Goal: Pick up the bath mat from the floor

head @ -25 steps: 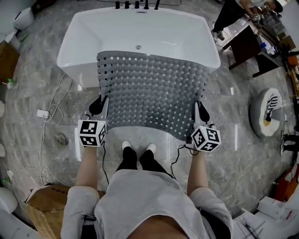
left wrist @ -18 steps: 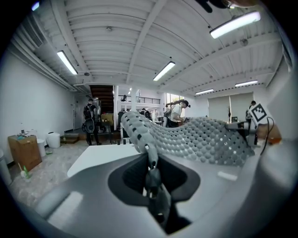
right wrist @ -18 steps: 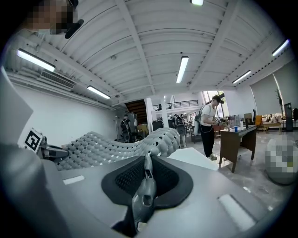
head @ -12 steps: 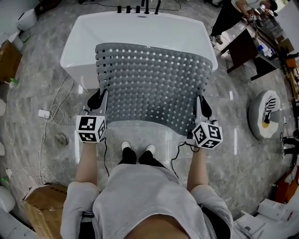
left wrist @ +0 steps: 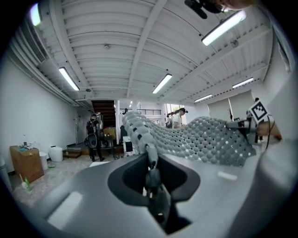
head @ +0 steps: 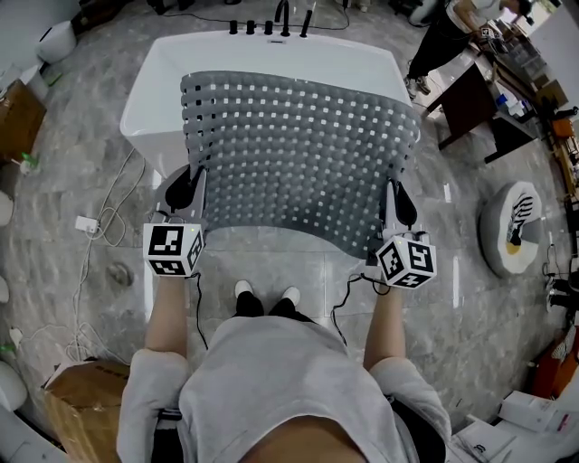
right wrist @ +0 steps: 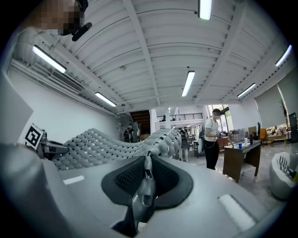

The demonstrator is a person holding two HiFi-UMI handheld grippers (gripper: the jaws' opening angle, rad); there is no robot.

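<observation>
Jaws of the left gripper (left wrist: 151, 169) were pinched together on the near left corner of the bath mat (left wrist: 205, 139), with the grey knobbed edge running up out of the black pads. The right gripper (right wrist: 145, 179) was clamped the same way on the near right corner of the bath mat (right wrist: 102, 144).

From the head view, the left gripper (head: 185, 185) and right gripper (head: 398, 201) were well apart, each at one side edge of the bath mat (head: 298, 154). Their marker cubes sat just ahead of the person's hands. The mat was off the floor (head: 72, 172), spread wide between the two grippers, and its near edge sagged in a shallow curve above the person's shoes (head: 264, 291). Its far part reached out ahead and covered the middle of the bathtub (head: 145, 99) from that view. Only the tub's white rim and side walls showed round it, with the dark taps (head: 271, 23) at the far end.

White cables (head: 99, 217) lay on the floor left of the tub. A cardboard box (head: 77, 398) stood at the lower left, its contents not visible. At the right, a round white basket (head: 496, 231) held a black-and-white striped thing (head: 525, 210) that was too small to identify. A dark desk (head: 470, 95) stood at the upper right.
</observation>
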